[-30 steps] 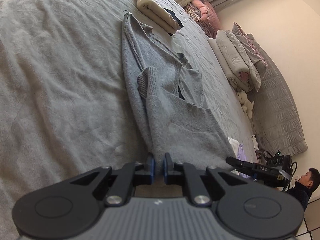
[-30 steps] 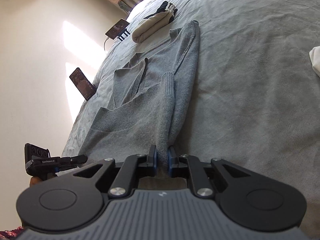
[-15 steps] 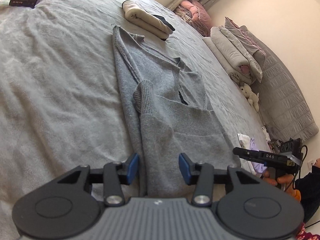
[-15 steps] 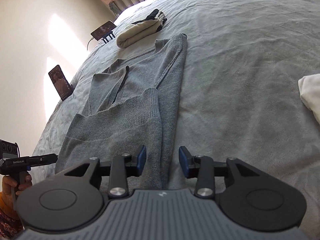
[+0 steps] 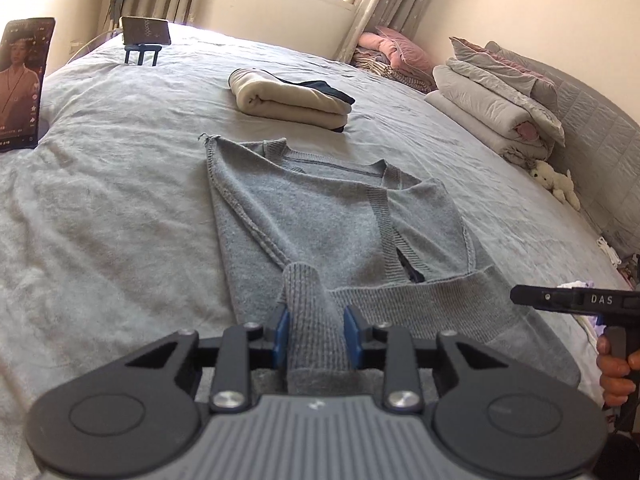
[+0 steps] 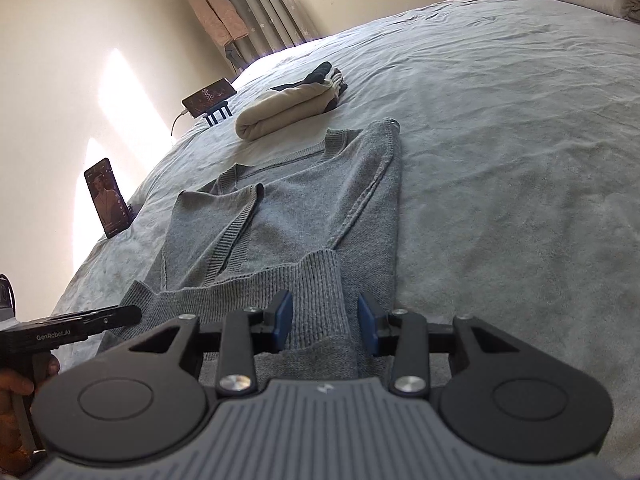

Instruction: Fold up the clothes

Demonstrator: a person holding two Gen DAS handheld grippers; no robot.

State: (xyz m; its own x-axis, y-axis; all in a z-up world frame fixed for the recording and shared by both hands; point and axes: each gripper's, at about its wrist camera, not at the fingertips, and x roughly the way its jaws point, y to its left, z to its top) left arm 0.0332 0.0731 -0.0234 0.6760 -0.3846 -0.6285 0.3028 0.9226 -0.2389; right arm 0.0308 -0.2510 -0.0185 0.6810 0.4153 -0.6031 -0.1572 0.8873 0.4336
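A grey knit sweater lies flat on the grey bed, its ribbed hem folded up over the body; it also shows in the right wrist view. My left gripper is open, its blue pads on either side of the hem's left corner fold without pressing it. My right gripper is open around the hem's right corner fold. Each gripper shows at the edge of the other's view.
A folded cream garment lies beyond the sweater, also in the right wrist view. Two phones stand on the bed's left side. Folded quilts and a plush toy lie at the right.
Both grippers were shut on the sweater's hem corners a second ago. They have laid the hem down over the body and opened, and both views have levelled out.
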